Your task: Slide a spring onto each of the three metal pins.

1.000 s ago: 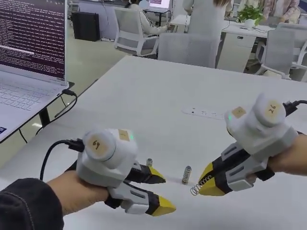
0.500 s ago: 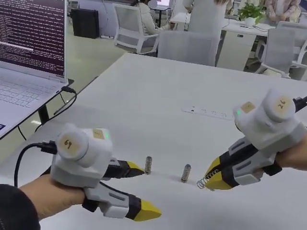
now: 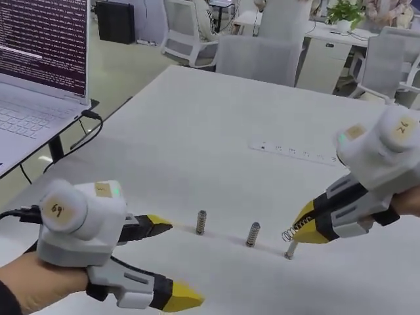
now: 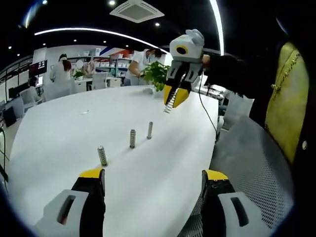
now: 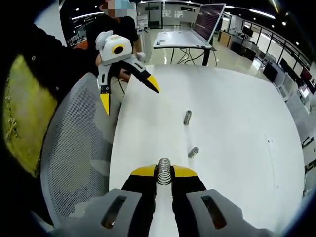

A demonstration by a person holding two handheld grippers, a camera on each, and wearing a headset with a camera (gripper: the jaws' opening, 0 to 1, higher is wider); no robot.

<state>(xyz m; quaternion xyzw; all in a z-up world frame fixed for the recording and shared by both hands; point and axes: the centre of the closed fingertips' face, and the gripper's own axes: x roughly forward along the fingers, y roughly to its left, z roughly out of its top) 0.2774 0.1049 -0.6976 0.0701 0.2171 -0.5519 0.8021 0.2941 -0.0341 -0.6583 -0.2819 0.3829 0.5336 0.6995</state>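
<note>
The right tool is clamped on a spring, and the bare pin stands just under the spring's free end. The head view does not settle whether they touch. This is the relation that counts: the pin is upright on the desk, while the spring slants, its long axis running down and out from the jaws. By the look of it, the coil wants tipping closer to vertical before it drops over the pin's top. In the right gripper view the spring shows end-on between the closed jaws. The right tool is far the nearer. The left tool hangs wide open and empty at the near left, well apart from the row. The middle pin and the left pin each wear a spring already, so this reads as the last one. The middle pin is the near neighbour and the likeliest snag if the descent drifts left. A power strip lies beyond and a laptop sits off left, neither in the way.
</note>
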